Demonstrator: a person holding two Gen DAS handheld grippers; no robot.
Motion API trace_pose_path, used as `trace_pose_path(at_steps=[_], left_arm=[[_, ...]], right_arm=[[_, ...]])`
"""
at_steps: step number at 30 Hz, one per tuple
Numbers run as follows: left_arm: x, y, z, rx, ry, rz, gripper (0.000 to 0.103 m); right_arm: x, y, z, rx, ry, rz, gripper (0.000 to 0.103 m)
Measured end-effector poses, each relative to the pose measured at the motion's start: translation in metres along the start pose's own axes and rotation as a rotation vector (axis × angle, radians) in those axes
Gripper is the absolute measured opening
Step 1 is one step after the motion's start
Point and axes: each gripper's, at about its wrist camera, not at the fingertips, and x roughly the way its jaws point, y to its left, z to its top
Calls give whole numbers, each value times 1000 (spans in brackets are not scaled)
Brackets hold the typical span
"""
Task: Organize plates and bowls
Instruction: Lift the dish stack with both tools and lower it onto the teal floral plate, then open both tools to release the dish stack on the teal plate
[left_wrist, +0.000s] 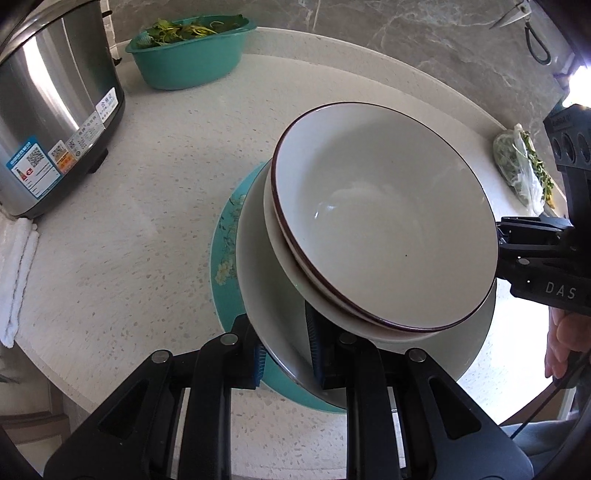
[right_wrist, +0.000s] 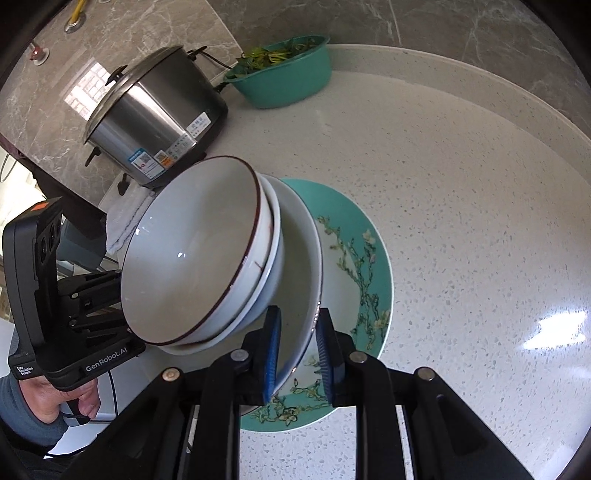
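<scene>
Step in hand, as I read it: lowering a stack of dishes onto the teal floral plate (right_wrist: 354, 254), both claws sharing the load.

Far left on the desk (left_wrist: 155, 206): folded white cloth (left_wrist: 18, 273), soft and ribbed; then a stainless rice cooker (left_wrist: 48, 122), brushed steel, label stickers low on its side. Behind it a teal plastic basin (left_wrist: 192, 59) of leafy greens.

Centre: the teal plate lies flat on the desk, glossy, with a blossom-branch pattern. Over it, a pale shallow dish (left_wrist: 273, 295) carries two nested white bowls with dark red rims (left_wrist: 384, 229), glazed ceramic, round, smooth. The stack tilts; I can't tell if the dish already touches the plate.

My left claw (left_wrist: 284, 354) is nearly closed, its ribbed blue pads pinching the pale dish's rim. My right claw (right_wrist: 297, 354) is pinched the same way on the opposite rim.

Far right: a plastic bag of greens (left_wrist: 524, 170) by the desk edge, scissors (left_wrist: 517, 22) hanging on the marble wall.

Next move calls for levelling the stack, seating it centred on the plate, then opening both claws together. The glaze looks slippery, so a tilt could slide the bowls.
</scene>
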Motion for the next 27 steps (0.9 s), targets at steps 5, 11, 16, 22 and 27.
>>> trace_pose_path(at_steps=[5, 11, 16, 22, 27], left_arm=[[7, -8, -2, 8, 2, -3, 16], [11, -11, 3, 23, -10, 5, 16], [12, -13, 1, 29, -15, 14, 16], [10, -16, -5, 13, -31, 24, 16], [5, -15, -10, 3, -45, 18, 18]], right_arm=[[6, -3, -2, 13, 10, -13, 22], [9, -5, -6, 29, 0, -8, 22], [9, -6, -7, 34, -10, -5, 22], [8, -7, -8, 32, -11, -7, 23], [3, -5, -10, 39, -31, -16, 24]])
